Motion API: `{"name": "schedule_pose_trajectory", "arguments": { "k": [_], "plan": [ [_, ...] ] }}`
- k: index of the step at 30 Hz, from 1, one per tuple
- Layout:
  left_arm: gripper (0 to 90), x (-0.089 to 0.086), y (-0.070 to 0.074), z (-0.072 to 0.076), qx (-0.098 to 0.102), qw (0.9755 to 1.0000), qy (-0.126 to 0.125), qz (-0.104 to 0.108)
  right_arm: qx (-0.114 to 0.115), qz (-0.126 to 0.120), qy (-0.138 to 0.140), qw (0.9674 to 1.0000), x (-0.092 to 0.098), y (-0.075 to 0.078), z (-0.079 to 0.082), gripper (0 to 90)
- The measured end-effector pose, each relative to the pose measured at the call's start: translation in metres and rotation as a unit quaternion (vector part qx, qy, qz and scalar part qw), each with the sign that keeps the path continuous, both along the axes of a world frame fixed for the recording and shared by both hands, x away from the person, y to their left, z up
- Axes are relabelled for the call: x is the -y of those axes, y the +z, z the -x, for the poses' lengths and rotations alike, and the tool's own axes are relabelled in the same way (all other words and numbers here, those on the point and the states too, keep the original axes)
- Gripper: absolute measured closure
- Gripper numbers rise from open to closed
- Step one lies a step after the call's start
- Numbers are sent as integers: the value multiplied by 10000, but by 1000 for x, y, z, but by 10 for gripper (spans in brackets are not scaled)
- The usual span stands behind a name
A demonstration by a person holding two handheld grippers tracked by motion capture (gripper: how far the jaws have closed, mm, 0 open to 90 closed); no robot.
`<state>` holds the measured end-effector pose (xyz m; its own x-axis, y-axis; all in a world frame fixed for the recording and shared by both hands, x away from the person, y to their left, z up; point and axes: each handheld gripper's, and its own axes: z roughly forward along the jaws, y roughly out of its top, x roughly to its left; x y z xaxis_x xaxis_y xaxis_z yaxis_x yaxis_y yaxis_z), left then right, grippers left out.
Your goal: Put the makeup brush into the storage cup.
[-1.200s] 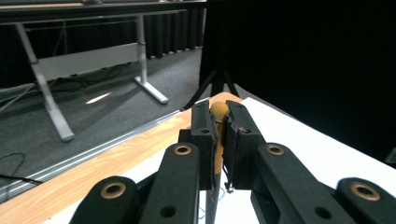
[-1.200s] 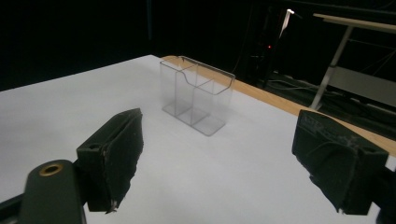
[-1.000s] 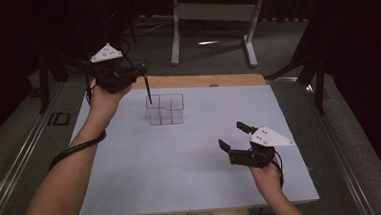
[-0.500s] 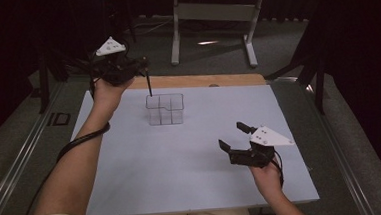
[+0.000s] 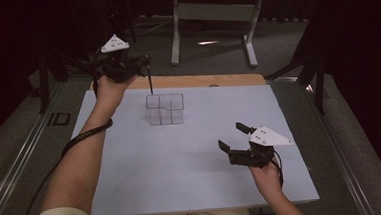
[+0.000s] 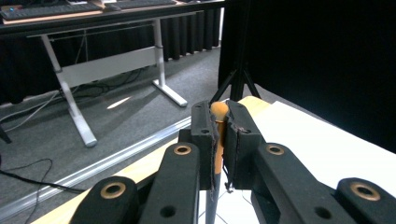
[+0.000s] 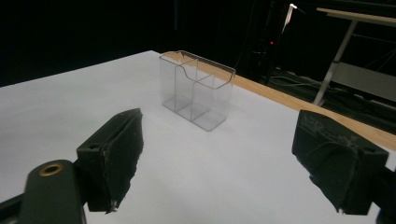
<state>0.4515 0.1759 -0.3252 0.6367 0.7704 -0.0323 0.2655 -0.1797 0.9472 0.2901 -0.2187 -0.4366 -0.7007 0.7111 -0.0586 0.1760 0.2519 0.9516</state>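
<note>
My left gripper point(image 5: 145, 66) is held over the far left part of the table, shut on a thin dark stick point(image 5: 150, 83) that hangs straight down. In the left gripper view the stick's rounded orange top point(image 6: 218, 111) is pinched between the jaws of the left gripper point(image 6: 219, 128). The lower tip hovers at the back left rim of a clear plastic organizer point(image 5: 164, 109) with several compartments; no contents are visible in the organizer point(image 7: 198, 88). My right gripper point(image 5: 232, 136) rests low at the near right, open, nothing between the jaws of the right gripper point(image 7: 224, 140).
A white sheet point(image 5: 191, 157) covers the table, with a wooden strip point(image 5: 202, 80) along the far edge. A metal desk frame point(image 5: 213, 13) stands on the floor beyond. A black cable point(image 5: 80, 139) trails along the left forearm.
My left gripper and the stick have shifted slightly toward the table's far edge and a little to the right. The right gripper has stayed put.
</note>
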Motion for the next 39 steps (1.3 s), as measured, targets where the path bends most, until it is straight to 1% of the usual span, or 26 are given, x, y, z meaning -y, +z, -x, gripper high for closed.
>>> {"name": "schedule_pose_trajectory", "arguments": {
  "k": [1,3,4,6,8,9,11,13,15,16,18,21,22,25,26,30,31,32,34,39],
  "plan": [
    [838,0,-1,-1,-7,10000,17,39,1,15,1,10000,0,0,0,165],
    [838,0,-5,-2,-23,10000,32,19,-16,2,12,10000,0,0,0,165],
    [838,0,-6,-2,-39,10000,40,49,-25,3,6,10000,0,-1,-1,165],
    [838,0,-9,-3,-50,10000,45,14,-32,-10,11,10000,0,-1,-1,165],
    [838,-1,-12,-4,-77,10000,37,36,-46,-5,17,10000,0,-1,-1,165],
    [838,-1,-14,-4,-50,10000,52,2,-55,-3,15,10000,0,-1,-1,165],
    [837,-2,-17,-5,-101,9999,36,37,-65,-19,21,10000,0,-1,-1,165],
    [837,-2,-19,-6,-85,10000,44,-17,-63,-27,20,10000,0,-1,-1,166],
    [837,-2,-21,-7,-111,9999,47,0,-61,-36,20,10000,-1,-1,-1,166],
    [837,-2,-22,-7,-93,9999,68,-46,-61,-36,20,10000,-1,-1,-1,166],
    [837,-2,-25,-8,-114,9999,56,-46,-59,-51,30,10000,-1,-1,-1,165],
    [836,-3,-27,-8,-87,9999,50,-42,-43,-60,27,10000,0,-1,-1,165],
    [836,-3,-29,-9,-77,9999,63,-96,-29,-99,31,9999,1,-1,-1,165],
    [836,-4,-32,-9,-76,9999,63,-40,-23,-114,35,9999,1,-1,-1,166],
    [836,-4,-34,-9,-87,9999,54,-2,-24,-162,41,9999,2,-1,-1,165],
    [836,-3,-38,-10,-89,9999,59,-74,-14,-162,40,9999,3,0,-1,165],
    [835,-3,-38,-10,-89,9999,59,-74,-14,-162,40,9999,3,0,-1,165],
    [835,-2,-40,-10,-98,9999,53,-20,-5,-159,41,9999,3,0,-1,166],
    [833,-2,-42,-11,-130,9999,62,-29,-9,-144,35,9999,3,0,-1,165],
    [829,-1,-47,-11,-131,9998,111,-46,-22,-136,39,9999,3,0,-1,166]
  ]
}}
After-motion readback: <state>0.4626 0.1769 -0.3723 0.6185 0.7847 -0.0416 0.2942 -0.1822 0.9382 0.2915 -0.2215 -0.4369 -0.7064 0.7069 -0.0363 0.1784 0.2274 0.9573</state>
